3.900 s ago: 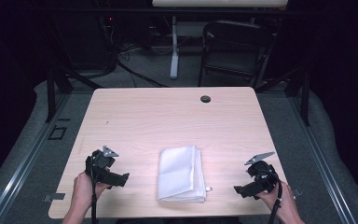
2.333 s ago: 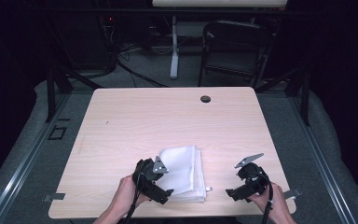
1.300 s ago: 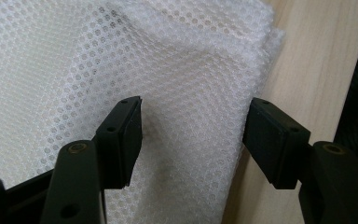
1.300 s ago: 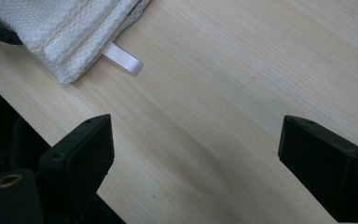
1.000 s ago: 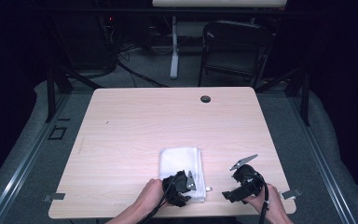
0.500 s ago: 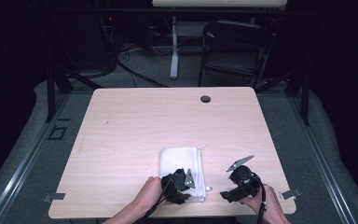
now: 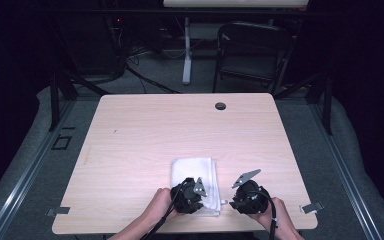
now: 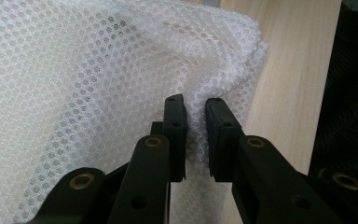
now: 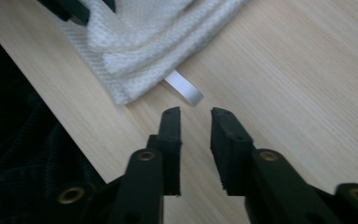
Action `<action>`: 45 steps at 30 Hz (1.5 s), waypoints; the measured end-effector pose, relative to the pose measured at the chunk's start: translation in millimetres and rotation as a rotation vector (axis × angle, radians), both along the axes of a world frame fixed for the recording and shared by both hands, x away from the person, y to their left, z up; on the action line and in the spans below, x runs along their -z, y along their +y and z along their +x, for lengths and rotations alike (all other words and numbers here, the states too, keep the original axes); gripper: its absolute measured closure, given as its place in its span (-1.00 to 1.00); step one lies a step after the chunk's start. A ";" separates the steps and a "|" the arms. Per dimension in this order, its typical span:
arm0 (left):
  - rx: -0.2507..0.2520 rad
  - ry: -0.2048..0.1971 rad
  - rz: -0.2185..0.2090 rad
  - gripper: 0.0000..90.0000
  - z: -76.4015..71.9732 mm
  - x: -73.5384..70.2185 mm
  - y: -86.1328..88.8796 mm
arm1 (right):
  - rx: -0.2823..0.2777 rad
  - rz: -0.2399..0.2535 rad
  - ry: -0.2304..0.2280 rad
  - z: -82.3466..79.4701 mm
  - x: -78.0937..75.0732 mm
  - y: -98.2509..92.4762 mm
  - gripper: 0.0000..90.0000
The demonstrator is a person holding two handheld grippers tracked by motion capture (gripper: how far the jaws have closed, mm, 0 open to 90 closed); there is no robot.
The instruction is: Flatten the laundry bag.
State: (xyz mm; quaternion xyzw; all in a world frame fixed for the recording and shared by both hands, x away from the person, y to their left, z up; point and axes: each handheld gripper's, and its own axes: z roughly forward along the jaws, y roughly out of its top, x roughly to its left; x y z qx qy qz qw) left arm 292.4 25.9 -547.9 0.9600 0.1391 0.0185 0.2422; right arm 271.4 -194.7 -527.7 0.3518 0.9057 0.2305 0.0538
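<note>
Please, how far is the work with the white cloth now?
Done: the folded white mesh cloth lies on the light wooden table. In hand: the left gripper has just been closing on its near edge; the right gripper has just been closing beside the white tag, holding nothing. Left: the cloth is not yet lifted.

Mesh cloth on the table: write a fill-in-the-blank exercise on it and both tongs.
1. The left tongs, jaws just closing, pinch the white mesh ____.
2. The right tongs, jaws also just closing, have ____ between them.
3. The cloth lies near the front edge of a ____ table.
Missing words: cloth; nothing; wooden.
</note>
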 end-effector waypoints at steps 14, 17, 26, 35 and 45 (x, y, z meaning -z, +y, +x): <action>-0.010 0.029 -0.029 0.77 2.1 0.0 2.3 | -0.102 -0.066 0.049 5.4 14.0 41.8 1.00; -0.001 0.027 -0.028 0.75 2.0 0.9 2.2 | -0.105 -0.069 0.043 7.9 14.2 46.6 1.00; 0.016 0.029 -0.064 0.33 -2.3 -0.7 -2.6 | -0.054 0.030 0.068 12.3 21.1 42.6 1.00; 0.004 -0.014 -0.053 0.26 -9.5 4.7 -18.7 | -0.056 0.047 0.078 14.6 24.3 39.7 1.00; -0.020 -0.038 -0.066 0.69 -9.1 3.5 -15.6 | -0.063 0.031 0.071 14.0 24.5 39.5 1.00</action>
